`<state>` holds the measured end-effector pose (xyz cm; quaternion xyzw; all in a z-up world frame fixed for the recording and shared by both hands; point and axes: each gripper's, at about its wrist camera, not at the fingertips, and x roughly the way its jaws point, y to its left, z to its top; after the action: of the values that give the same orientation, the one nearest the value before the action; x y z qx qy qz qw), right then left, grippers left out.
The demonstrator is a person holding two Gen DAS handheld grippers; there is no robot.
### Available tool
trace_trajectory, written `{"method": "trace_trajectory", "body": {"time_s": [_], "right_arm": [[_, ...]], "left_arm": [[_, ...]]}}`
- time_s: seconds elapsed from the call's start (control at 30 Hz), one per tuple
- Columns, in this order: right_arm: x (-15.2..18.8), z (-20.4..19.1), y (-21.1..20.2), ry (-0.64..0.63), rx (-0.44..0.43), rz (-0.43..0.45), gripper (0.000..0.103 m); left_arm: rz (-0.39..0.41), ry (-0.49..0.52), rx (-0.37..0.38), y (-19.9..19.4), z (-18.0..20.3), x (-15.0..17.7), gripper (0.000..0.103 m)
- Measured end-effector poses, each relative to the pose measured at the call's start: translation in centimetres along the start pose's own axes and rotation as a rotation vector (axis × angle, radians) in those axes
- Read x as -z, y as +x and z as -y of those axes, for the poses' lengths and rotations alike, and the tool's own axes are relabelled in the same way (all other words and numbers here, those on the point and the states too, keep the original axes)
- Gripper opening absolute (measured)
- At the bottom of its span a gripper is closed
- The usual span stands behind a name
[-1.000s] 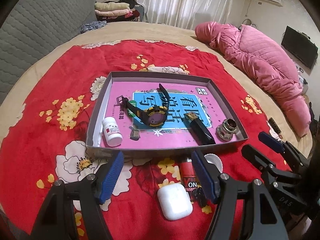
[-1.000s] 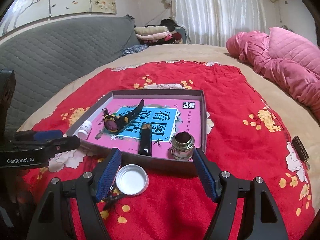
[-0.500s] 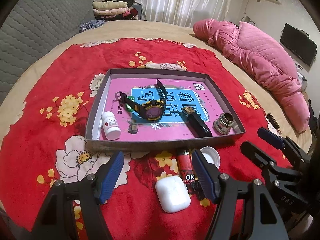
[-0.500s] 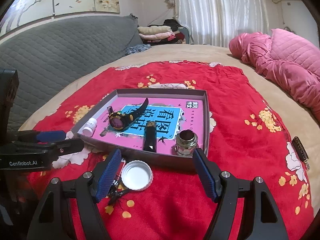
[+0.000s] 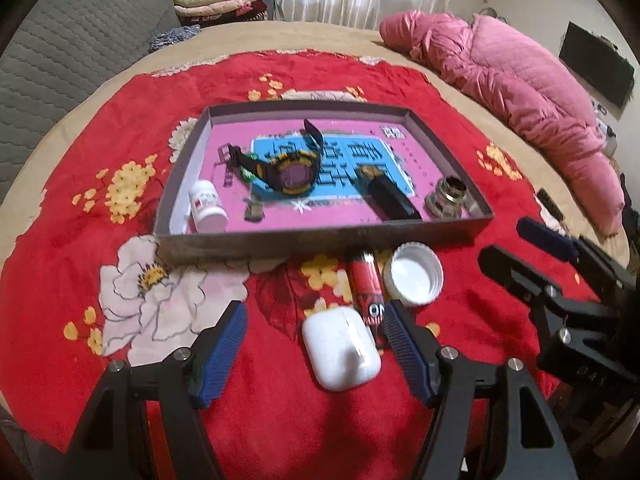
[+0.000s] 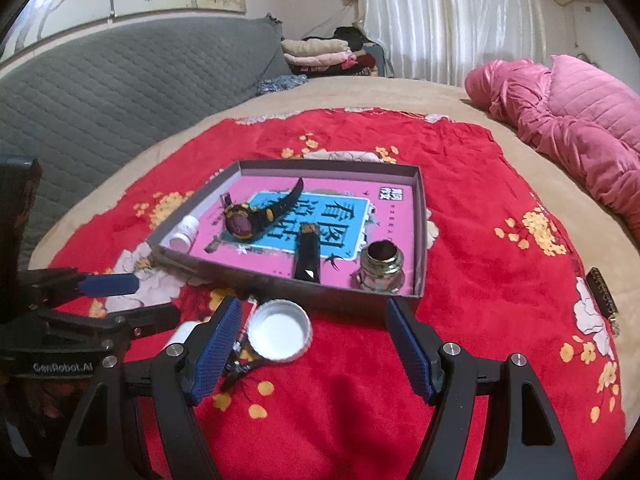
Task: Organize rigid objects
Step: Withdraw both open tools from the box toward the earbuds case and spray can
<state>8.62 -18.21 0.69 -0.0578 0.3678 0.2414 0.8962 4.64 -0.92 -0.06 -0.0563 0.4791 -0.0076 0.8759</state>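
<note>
A shallow grey box (image 5: 280, 242) (image 6: 419, 216) with a pink floor lies on the red blanket. In it are a black watch (image 5: 288, 166) (image 6: 256, 216), a white pill bottle (image 5: 208, 208) (image 6: 185, 233), a black lighter (image 5: 390, 198) (image 6: 307, 258) and a metal fitting (image 5: 448, 198) (image 6: 380, 266). In front of the box lie a white earbud case (image 5: 340, 346), a red tube (image 5: 366, 284) and a white cap (image 5: 414, 278) (image 6: 279, 334). My left gripper (image 5: 316, 348) is open around the case. My right gripper (image 6: 314, 344) is open above the cap.
The red flowered blanket (image 5: 80, 220) covers a beige bed. A pink quilt (image 5: 520, 92) lies at the far right. A grey quilted headboard (image 6: 120, 80) stands at the left. A small dark object (image 6: 602, 290) lies near the blanket's right edge.
Both grippers have pulled back a little from the box, so the box looks farther away. The case, tube and cap show more fully. Both stay open.
</note>
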Motion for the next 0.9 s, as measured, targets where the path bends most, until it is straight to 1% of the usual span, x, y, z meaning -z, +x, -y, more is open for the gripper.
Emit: {"method": "trace_trajectory", "body": {"time_s": [0.23, 0.37, 0.6, 0.9], "right_arm": [[0.2, 0.9, 0.5, 0.034, 0.021, -0.021, 0.075], [0.4, 1.3, 0.9, 0.053, 0.007, -0.044, 0.075], [0.7, 0.9, 1.4, 0.037, 0.001, -0.061, 0.075], [1.0, 0.3, 2.3, 0.015, -0.018, -0.092, 0.075]], "left_arm": [[-0.039, 0.025, -0.005, 0.6, 0.7, 1.3, 0.07], [-0.064, 0.032, -0.005, 1.1, 0.8, 1.9, 0.07], [-0.097, 0.024, -0.03, 2.2, 0.9, 2.4, 0.07], [-0.107, 0.025, -0.035, 3.3, 0.9, 2.7, 0.07]]}}
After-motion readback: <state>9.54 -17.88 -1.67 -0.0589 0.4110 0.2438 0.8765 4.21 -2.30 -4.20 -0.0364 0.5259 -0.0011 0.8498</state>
